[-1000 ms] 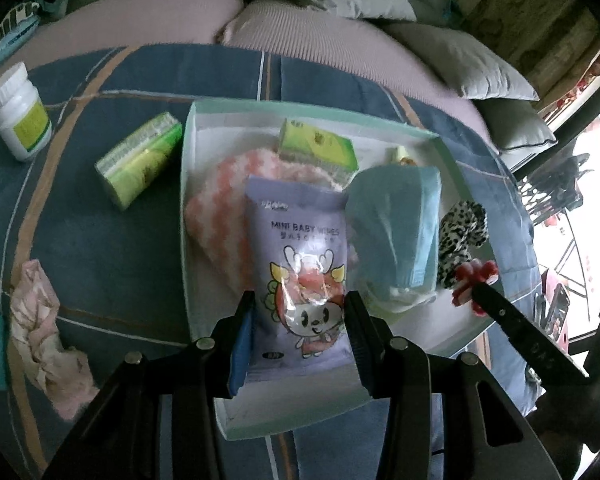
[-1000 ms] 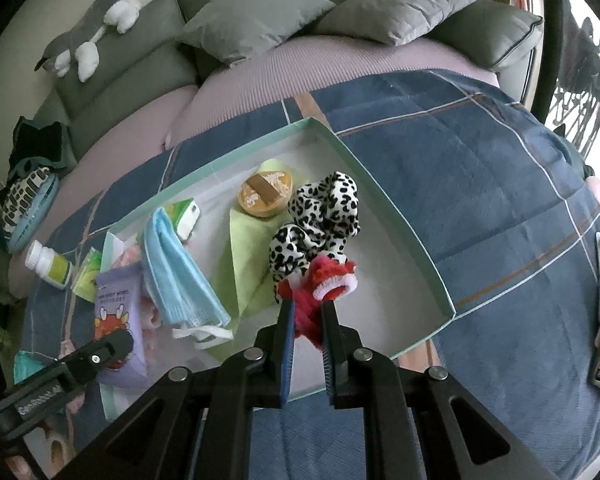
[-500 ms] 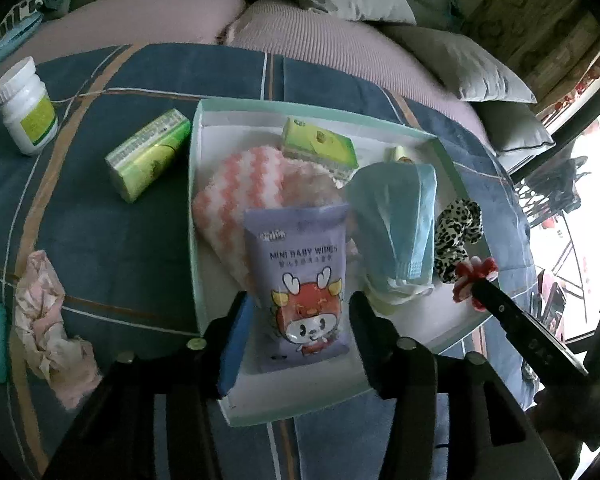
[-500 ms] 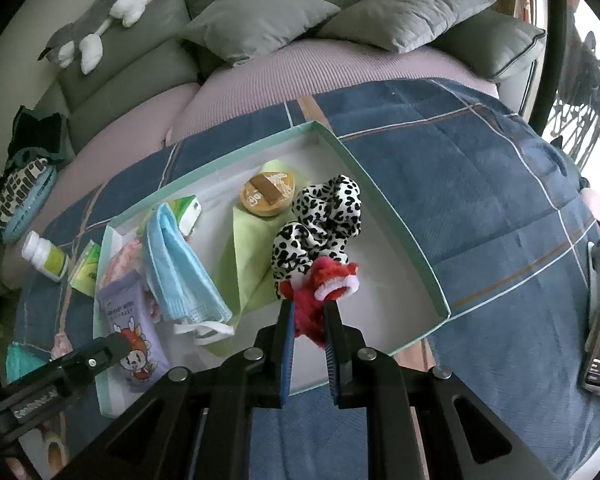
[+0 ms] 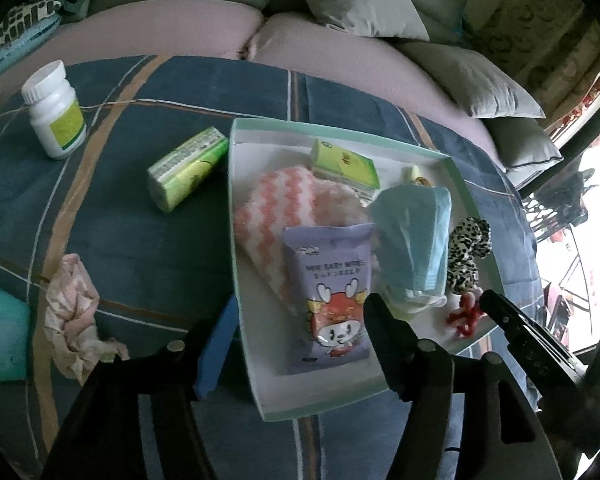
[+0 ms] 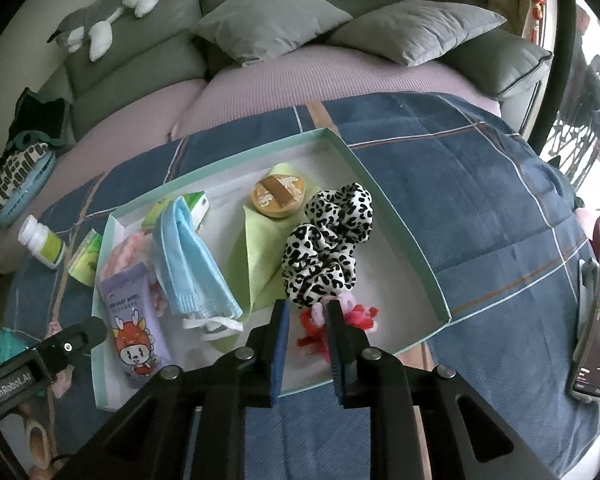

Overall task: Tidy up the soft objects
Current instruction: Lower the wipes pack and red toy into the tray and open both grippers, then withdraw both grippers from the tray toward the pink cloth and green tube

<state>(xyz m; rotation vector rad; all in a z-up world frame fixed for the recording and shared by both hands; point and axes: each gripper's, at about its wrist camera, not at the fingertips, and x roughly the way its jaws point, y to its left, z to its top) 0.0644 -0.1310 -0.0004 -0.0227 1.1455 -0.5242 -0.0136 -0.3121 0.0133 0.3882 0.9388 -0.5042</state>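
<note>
**Two soft items just let go in the tray; both light and limp**

The left tool (image 5: 300,332) stands spread, its jaws having just been opening; the purple wipes pack (image 5: 330,300) lies flat between them in the tray (image 5: 236,240), unpinched, its top edge over the pink-and-white cloth (image 5: 276,204) at its 11 o'clock; it looks light, slick-filmed and squashy, so I would take it across its narrow width near the bottom seam.

The right tool (image 6: 306,320) has also just been opening; the red and pink fuzzy tie (image 6: 320,326) sits between the parted jaws, seemingly loose; soft, springy, nearly weightless; pinch its thickest bunch.

At its 12 o'clock lies the leopard scrunchie (image 6: 328,240); at 9 o'clock the blue face mask (image 6: 188,256), limp, best lifted mid-fold.
</note>
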